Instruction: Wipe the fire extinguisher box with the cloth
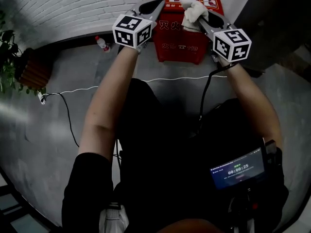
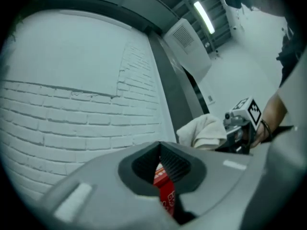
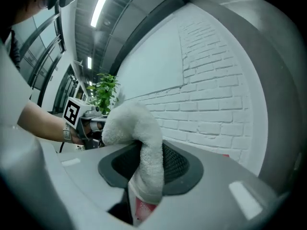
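White brick wall [image 1: 73,8] met a grey concrete floor [image 1: 39,140], and against its foot stood the red fire extinguisher box [image 1: 181,47], straight ahead of the person. A leafy potted plant [image 1: 9,62] sat well off to the left by the wall. In the head view the left gripper [image 1: 159,1] pointed at the box's upper left corner. Its own view showed the jaws pressed together with nothing held, and red from the box showed through the slit behind them. The right gripper [image 1: 203,17] reached over the top right of the box with its jaws pinching a white cloth [image 1: 193,11], which bunched above the tips. Whether the cloth touched the box could not be told. A small clear bottle [image 1: 102,43] with a red cap lay on the floor left of the box.
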Demonstrator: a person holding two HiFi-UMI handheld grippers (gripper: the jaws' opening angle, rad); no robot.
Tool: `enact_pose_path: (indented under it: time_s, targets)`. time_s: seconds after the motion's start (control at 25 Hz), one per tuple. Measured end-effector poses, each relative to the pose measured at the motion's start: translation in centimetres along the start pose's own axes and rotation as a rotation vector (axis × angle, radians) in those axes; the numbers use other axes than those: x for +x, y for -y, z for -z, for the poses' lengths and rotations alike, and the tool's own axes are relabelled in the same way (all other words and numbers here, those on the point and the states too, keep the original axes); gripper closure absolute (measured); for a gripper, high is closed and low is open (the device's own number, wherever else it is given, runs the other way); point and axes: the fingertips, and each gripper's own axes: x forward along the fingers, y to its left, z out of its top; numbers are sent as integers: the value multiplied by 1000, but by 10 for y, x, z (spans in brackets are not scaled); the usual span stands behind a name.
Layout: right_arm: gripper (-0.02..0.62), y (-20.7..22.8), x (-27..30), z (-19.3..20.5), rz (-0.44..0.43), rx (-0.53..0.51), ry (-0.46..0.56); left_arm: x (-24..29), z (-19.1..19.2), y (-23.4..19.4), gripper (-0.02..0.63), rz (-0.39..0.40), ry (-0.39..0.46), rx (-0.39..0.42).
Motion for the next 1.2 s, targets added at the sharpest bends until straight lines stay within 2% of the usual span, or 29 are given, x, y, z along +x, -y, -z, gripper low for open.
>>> enact_pose_path:
  time_s: [0.2, 0.52, 0.8, 0.92, 1.2]
  targets:
    - [468, -11, 10, -10, -44, -4, 0, 8, -20, 32, 601, 68, 28, 15]
    - [469, -6, 15, 4, -59, 14, -17, 21, -10, 42, 601, 102, 26, 8]
    - [469, 0, 17, 19, -91, -35, 9, 26, 12, 56, 601, 151, 45, 34]
    - [469, 0, 20, 28, -112, -59, 9, 26, 22, 54, 601, 142, 70, -18]
    - [469, 5, 16, 41, -142, 14, 46, 33, 45, 56, 601, 160, 71, -69]
